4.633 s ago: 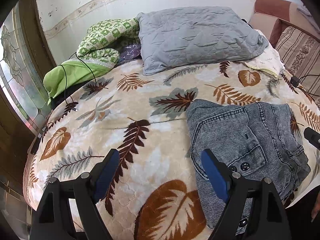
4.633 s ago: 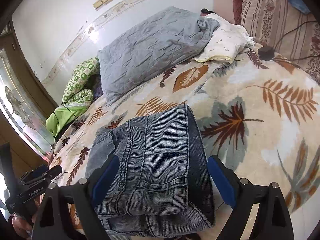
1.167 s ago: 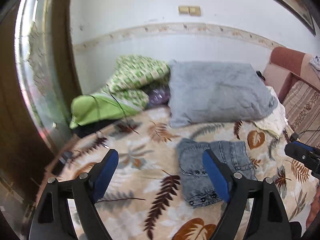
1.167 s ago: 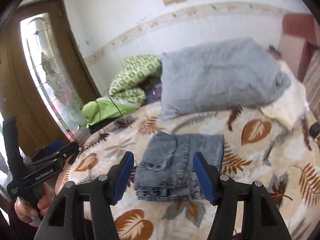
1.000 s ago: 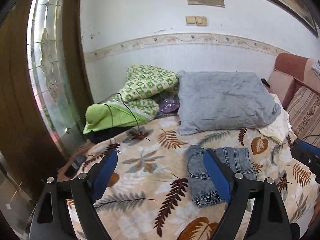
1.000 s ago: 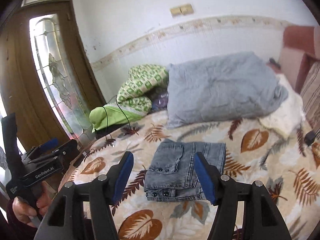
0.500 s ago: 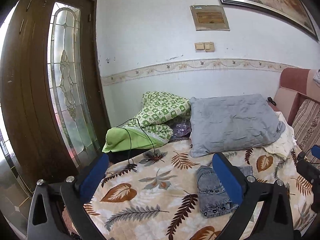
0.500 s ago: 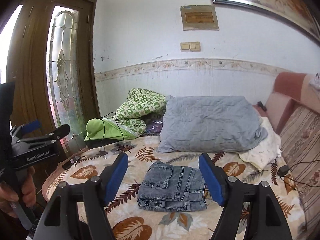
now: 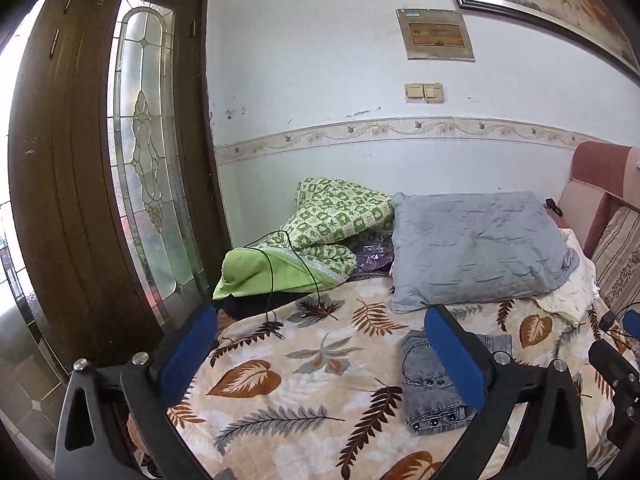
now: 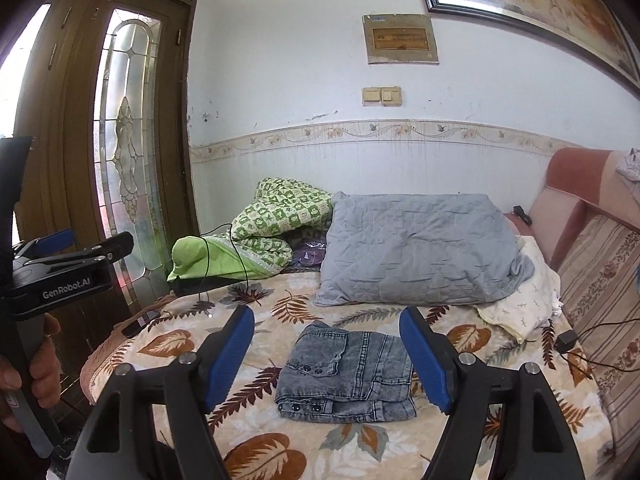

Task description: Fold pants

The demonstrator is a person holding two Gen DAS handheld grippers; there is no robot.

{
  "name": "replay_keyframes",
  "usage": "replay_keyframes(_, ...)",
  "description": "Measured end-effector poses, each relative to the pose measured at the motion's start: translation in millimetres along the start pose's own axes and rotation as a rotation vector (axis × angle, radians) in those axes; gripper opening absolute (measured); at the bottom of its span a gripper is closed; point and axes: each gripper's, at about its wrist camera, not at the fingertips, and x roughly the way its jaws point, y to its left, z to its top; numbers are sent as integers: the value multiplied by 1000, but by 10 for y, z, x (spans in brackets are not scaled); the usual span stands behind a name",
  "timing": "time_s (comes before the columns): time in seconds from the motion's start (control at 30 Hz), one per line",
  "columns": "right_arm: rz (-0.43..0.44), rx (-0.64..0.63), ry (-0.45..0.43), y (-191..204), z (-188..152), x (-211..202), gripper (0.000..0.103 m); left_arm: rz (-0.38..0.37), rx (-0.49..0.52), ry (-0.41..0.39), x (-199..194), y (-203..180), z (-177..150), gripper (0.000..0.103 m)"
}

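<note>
The grey denim pants (image 10: 348, 372) lie folded into a compact stack on the leaf-patterned blanket (image 10: 260, 452), buttons toward me. In the left wrist view the pants (image 9: 428, 384) are partly hidden behind the right blue pad. My left gripper (image 9: 320, 356) is open, well back from the bed, nothing between its fingers. My right gripper (image 10: 326, 356) is open too, held back and above the blanket, with the pants seen far beyond its gap and untouched. The left gripper (image 10: 60, 256) also shows at the left of the right wrist view, held by a hand (image 10: 36, 364).
A grey pillow (image 10: 416, 252), a green patterned quilt (image 10: 276, 220) with a black cable and a cream cloth (image 10: 524, 304) sit at the bed's head. A striped sofa cushion (image 10: 600, 300) lies right. A wooden door with leaded glass (image 9: 148, 176) stands left.
Both grippers have drawn back and up from the bed, so the folded pants look smaller and farther. Both sets of jaws stand a little wider than a second ago.
</note>
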Motion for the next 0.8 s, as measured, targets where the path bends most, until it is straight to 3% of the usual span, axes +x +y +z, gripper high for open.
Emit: replay_keyframes(0.8, -18, 17, 30, -46, -42, 124, 78, 10, -5, 3, 11, 15, -12, 103)
